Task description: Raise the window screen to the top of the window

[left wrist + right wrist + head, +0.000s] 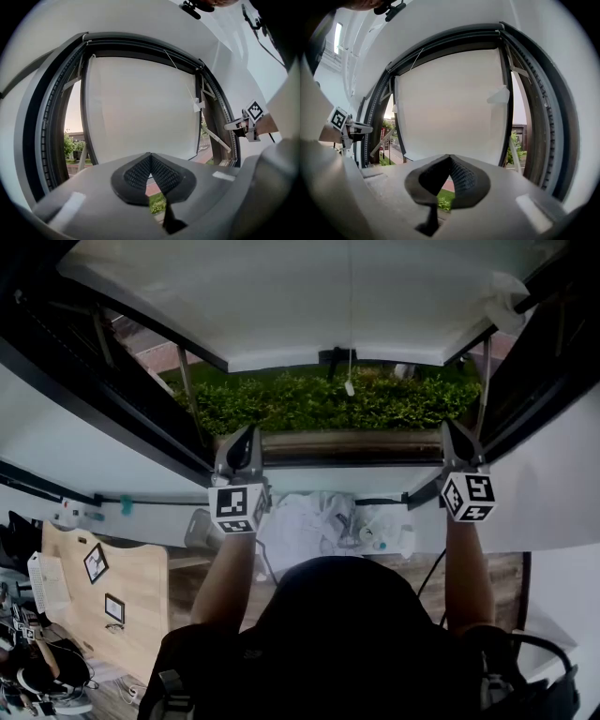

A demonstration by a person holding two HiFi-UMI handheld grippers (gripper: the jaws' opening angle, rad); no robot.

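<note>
The white window screen covers the upper part of the window, and its bottom edge hangs above the green hedge. A thin pull cord with a small bead dangles below that edge at the middle. My left gripper is held up at the left end of the sill, shut and holding nothing. My right gripper is at the right end, also shut and empty. Both sit below the screen and apart from it. The left gripper view shows the screen past the closed tips. The right gripper view shows the same screen beyond its tips.
A brown sill runs between the grippers, with a hedge outside. Dark window frames and metal stays flank the opening. A wooden desk stands at lower left. Crumpled white material lies below the window.
</note>
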